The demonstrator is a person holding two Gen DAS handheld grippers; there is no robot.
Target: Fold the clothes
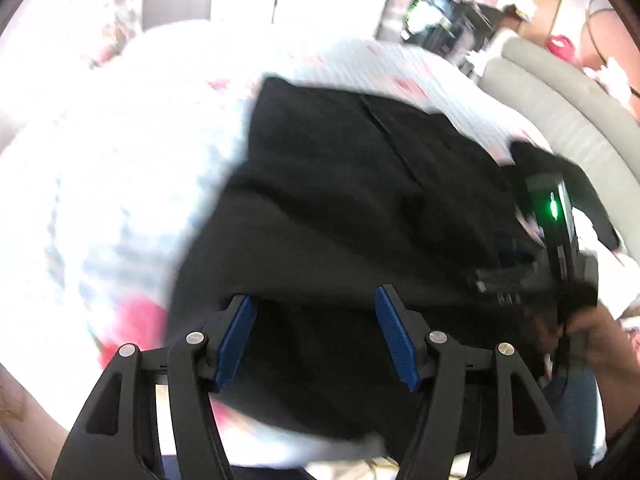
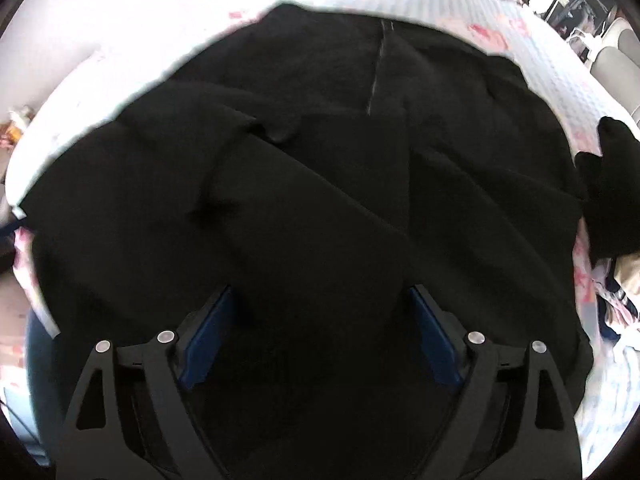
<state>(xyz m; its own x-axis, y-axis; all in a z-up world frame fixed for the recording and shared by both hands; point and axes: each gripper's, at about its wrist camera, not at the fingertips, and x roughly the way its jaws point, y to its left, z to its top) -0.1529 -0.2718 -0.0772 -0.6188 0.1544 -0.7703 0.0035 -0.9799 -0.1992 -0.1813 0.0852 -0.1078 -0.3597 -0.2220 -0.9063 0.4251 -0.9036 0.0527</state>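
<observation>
Left wrist view: black garment (image 1: 340, 184) lay spread on a white bedspread (image 1: 120, 160) with pink print; grey sofa (image 1: 560, 112) far right, cluttered shelves (image 1: 440, 12) behind. Left gripper (image 1: 316, 336) fingers spread, nothing pinched. Right gripper (image 2: 320, 332) fingers spread wide over the garment, nothing pinched.

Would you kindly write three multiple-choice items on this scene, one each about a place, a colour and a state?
1. Where does the garment lie?
A. on the patterned bedspread
B. on a hanger
C. in a basket

2. What colour are the pads of the left gripper?
A. red
B. blue
C. yellow

3. How does the right gripper stand?
A. shut on a sleeve
B. shut with nothing in it
C. open above the cloth

Answers: 1 A, the white, pink-marked cover shows around the black cloth; 2 B, both pads are blue; 3 C, the jaws stand wide apart, pressing nothing.
</observation>
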